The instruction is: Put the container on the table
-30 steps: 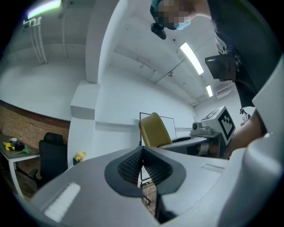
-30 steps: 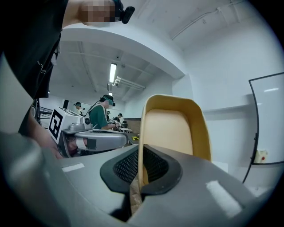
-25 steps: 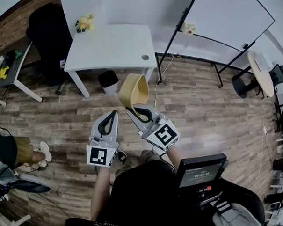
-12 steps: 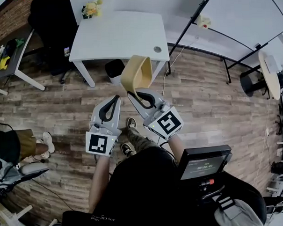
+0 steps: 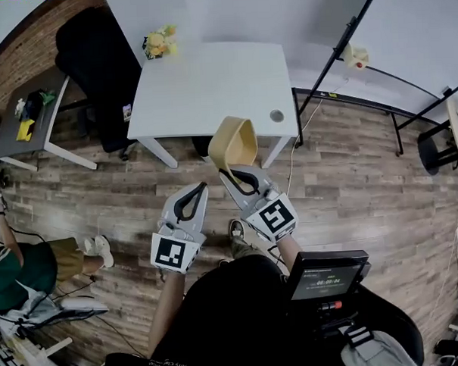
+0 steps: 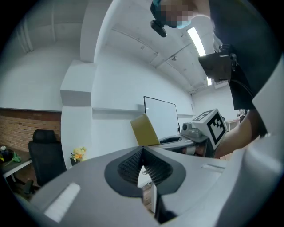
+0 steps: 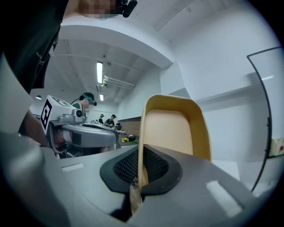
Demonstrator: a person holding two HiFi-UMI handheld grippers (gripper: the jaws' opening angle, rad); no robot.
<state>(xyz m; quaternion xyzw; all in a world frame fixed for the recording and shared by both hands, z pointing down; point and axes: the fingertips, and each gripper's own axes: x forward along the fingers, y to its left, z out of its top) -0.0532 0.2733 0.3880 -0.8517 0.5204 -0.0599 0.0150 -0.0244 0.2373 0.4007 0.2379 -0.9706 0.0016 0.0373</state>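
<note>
A tan yellow container (image 5: 233,142) hangs in the air, pinched by its rim in my right gripper (image 5: 230,173), just before the near edge of the white table (image 5: 202,85). In the right gripper view the container (image 7: 174,128) stands on edge above the shut jaws, its hollow side facing the camera. My left gripper (image 5: 198,189) is shut with nothing between its fingers, held beside the right one over the wooden floor. In the left gripper view the container (image 6: 144,129) shows past the closed left gripper (image 6: 142,153).
A yellow flower toy (image 5: 158,42) sits at the table's far left corner. A black office chair (image 5: 95,67) stands left of the table, a dark side table (image 5: 29,123) further left. A whiteboard stand (image 5: 375,66) is at the right. A seated person's legs (image 5: 35,263) are at the lower left.
Both grippers and the held container have moved forward toward the white table, which now lies closer in the head view. The grip on the container is unchanged.
</note>
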